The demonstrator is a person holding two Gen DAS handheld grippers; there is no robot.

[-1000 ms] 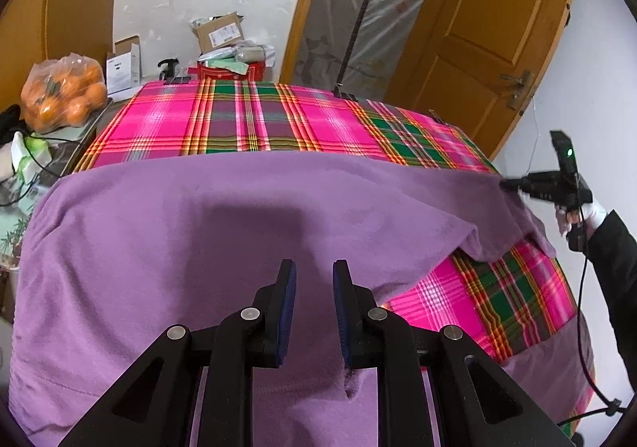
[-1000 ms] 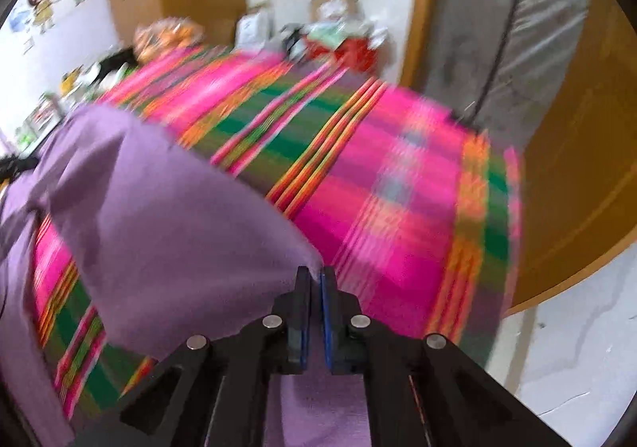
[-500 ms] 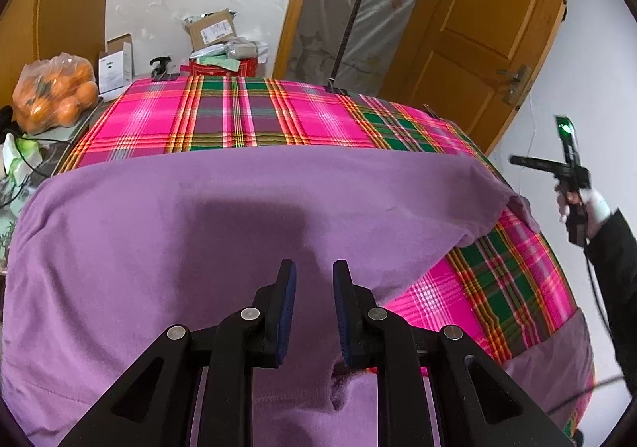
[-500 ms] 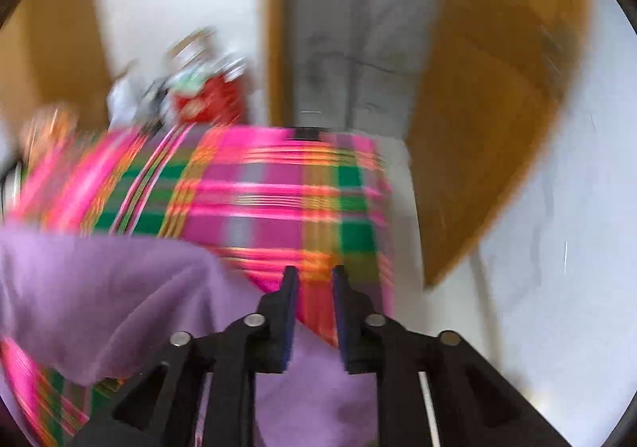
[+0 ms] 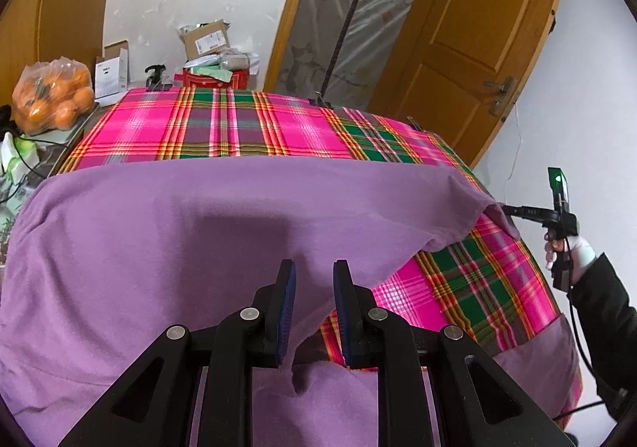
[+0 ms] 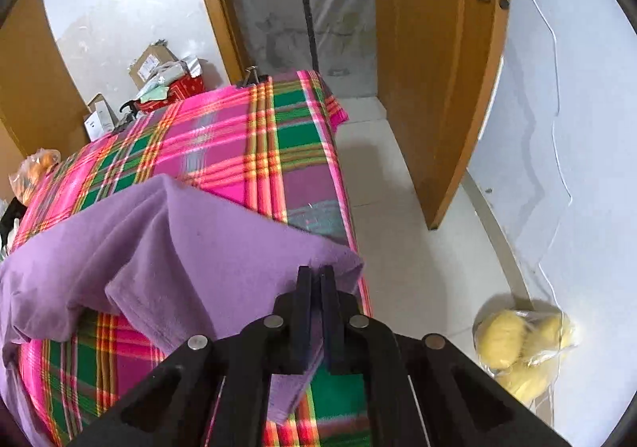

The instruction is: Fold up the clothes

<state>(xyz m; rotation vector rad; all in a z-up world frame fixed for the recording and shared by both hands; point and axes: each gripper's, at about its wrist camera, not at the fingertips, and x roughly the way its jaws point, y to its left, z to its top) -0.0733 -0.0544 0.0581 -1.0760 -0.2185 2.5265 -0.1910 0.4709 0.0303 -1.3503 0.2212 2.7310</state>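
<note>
Soft purple knit garment (image 5: 191, 232) lies spread across the worktop w/ bright pink-green plaid cloth (image 5: 223, 128), its right edge lifted off the cloth. Left hand-held gripper (image 5: 314, 307): fingers spread, garment fabric under and between them, no pinch visible. Right hand-held gripper (image 6: 316, 311): fingers pressed together, pinching a fold of the garment at the worktop's right edge; from left wrist view it's held by a white-gloved hand (image 5: 573, 248). Clear bag of oranges (image 5: 51, 92) sits beside the worktop's far left corner.
</note>
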